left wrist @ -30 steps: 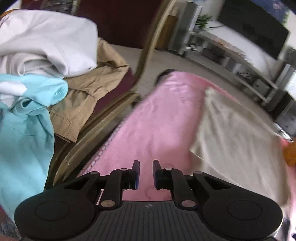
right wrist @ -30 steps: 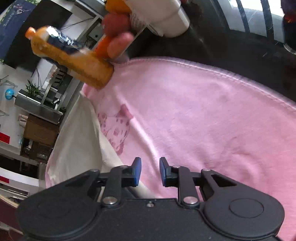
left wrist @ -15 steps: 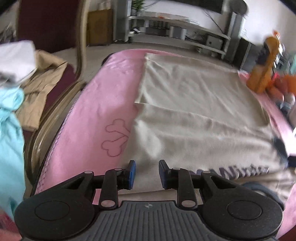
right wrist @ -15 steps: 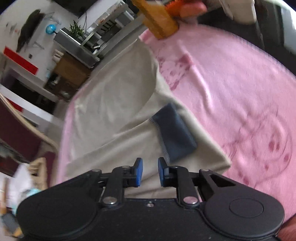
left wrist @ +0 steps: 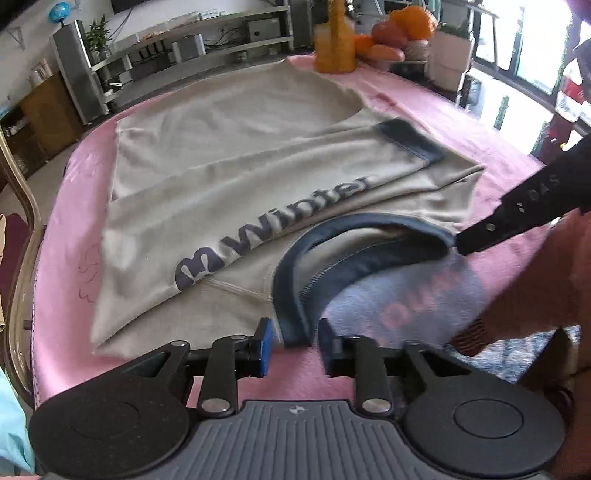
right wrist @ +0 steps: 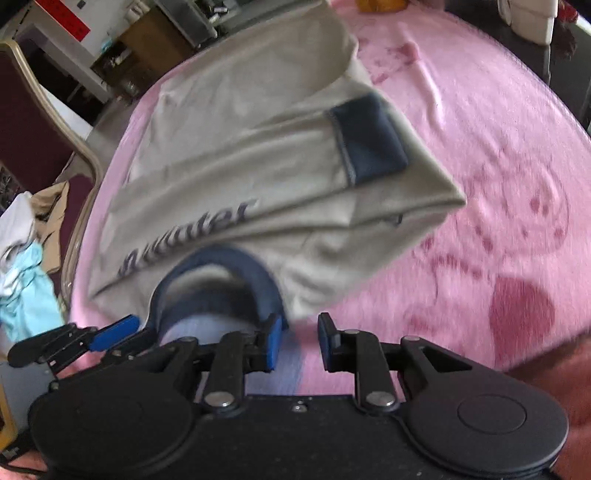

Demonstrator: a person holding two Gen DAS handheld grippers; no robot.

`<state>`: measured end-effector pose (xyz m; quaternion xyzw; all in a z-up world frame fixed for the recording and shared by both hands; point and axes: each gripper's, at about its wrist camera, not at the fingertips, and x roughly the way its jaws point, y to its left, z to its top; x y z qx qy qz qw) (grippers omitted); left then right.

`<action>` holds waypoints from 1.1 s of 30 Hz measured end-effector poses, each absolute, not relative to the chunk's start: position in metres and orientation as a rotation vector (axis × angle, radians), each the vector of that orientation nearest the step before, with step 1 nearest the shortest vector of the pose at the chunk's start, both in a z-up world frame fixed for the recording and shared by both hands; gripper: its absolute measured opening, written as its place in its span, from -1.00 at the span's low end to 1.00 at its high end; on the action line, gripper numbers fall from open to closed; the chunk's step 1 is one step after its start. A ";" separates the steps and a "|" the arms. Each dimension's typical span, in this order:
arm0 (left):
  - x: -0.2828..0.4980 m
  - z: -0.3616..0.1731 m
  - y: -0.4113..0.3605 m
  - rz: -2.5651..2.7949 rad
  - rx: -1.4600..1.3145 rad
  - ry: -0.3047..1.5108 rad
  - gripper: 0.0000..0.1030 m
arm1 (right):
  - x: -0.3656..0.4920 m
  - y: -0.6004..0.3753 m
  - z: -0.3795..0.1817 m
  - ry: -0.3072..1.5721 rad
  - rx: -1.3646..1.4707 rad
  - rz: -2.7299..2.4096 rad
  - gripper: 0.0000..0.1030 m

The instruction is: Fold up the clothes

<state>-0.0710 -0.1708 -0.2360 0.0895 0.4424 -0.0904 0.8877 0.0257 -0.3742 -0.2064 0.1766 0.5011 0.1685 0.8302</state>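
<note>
Both grippers have swung round within the last second from looking across the table to its near edge, where the collar now lies right in front of them.

On the far left, a chair [right wrist: 48,122] stands beside the table with loose clothes [right wrist: 26,236] heaped on it. Next comes the beige sweatshirt [left wrist: 229,155], spread flat on the pink blanket [left wrist: 66,236] that covers the table, body running toward the far edge, neck at the near edge. Both sleeves are already folded in across the chest; one navy cuff [left wrist: 410,140] lies toward the right edge, and the word "Winter" runs along the sleeve below it.

The left gripper [left wrist: 293,345] hovers at the near edge with its fingers spread, the left end of the navy collar [left wrist: 291,295] sitting between them but not pinched. The right gripper [right wrist: 297,343] is likewise spread and holds nothing; it sits just beside the collar's right end, over bare blanket. At the far edge an orange bottle [left wrist: 334,48] and some fruit [left wrist: 402,26] stand close to the hem.

The sweatshirt looks soft, light and limp, so it will likely sag and crease if lifted by one point only. The ribbed collar and the shoulder seams on either side are the thickest layers and probably the firmest grip; taking both shoulders together and carrying them toward the hem should keep the tucked sleeves in place. The fleecy blanket may drag on the fabric.
</note>
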 end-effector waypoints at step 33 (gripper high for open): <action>0.329 -0.247 0.068 0.274 -0.179 0.769 0.52 | 0.386 -0.288 -0.233 0.708 0.161 0.102 -0.19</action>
